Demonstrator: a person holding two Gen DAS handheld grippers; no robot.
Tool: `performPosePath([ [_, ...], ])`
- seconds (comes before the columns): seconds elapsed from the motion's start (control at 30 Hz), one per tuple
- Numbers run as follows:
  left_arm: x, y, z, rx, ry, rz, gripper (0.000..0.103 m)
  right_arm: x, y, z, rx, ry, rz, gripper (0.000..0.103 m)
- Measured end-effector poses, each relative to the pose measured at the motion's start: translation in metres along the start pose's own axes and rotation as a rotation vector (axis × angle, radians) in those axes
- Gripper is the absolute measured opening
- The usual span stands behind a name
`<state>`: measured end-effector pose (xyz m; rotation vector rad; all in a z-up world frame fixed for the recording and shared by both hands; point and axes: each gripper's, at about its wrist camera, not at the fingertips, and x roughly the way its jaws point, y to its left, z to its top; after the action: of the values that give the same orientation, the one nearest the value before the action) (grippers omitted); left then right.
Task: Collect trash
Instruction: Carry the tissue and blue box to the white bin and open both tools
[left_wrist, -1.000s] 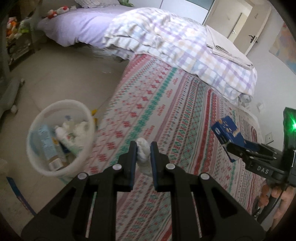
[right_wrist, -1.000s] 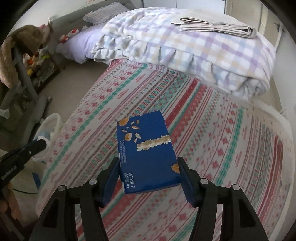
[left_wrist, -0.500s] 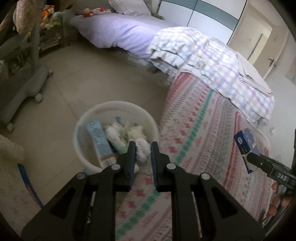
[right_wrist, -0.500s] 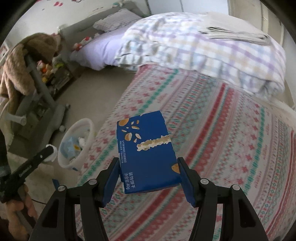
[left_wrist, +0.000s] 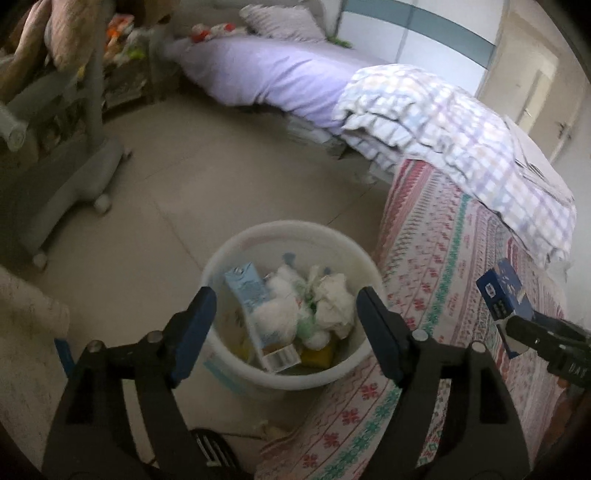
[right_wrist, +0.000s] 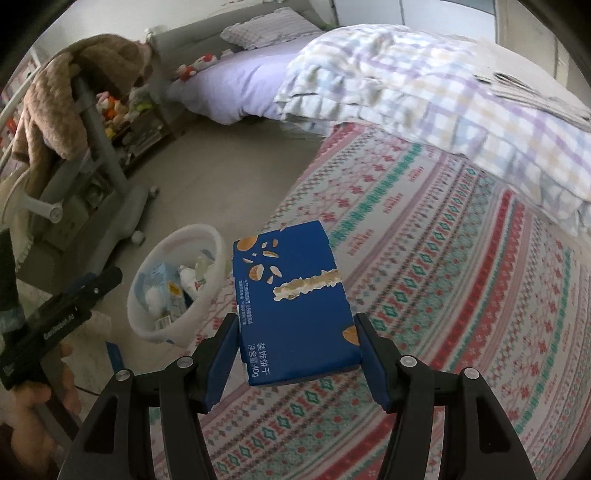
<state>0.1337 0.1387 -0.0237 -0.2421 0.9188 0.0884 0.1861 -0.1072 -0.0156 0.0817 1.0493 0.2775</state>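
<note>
Left tongs (left_wrist: 286, 325): lower centre of frame, tilted downward, jaws opening, nothing between them. Right tongs (right_wrist: 297, 343): lower centre, tilted downward, clamped on a box.

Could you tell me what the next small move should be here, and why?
Probably carry the right gripper over the bin: it grips the blue box above the bed, while the left gripper is opening, empty, over the bin.

A lived-in bedroom in a home. A bed with a lilac sheet (left_wrist: 280, 74) and pillow (left_wrist: 284, 22) stands beside another covered by a patterned bedspread (right_wrist: 424, 258) and a folded checked quilt (right_wrist: 424, 92). Soft toys (right_wrist: 118, 105) crowd a low shelf, and a white waste bin (left_wrist: 236, 258) sits on the tiled floor (left_wrist: 166, 192).
</note>
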Motion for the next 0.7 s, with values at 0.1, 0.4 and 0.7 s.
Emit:
performPosePath([
  [0.1, -0.001, 0.012, -0.003, -0.014, 0.011, 0.058, 0.086, 0.006, 0.012, 0.001, -0.022, -0.003, 0.011, 0.063],
  [0.4, -0.016, 0.047, -0.004, -0.043, -0.019, 0.193, 0.098, 0.032, 0.068, 0.007, -0.11, 0.021, 0.085, 0.063],
  [0.7, -0.014, 0.068, -0.005, -0.07, 0.007, 0.194, 0.099, 0.057, 0.102, 0.024, -0.071, -0.04, 0.207, 0.087],
])
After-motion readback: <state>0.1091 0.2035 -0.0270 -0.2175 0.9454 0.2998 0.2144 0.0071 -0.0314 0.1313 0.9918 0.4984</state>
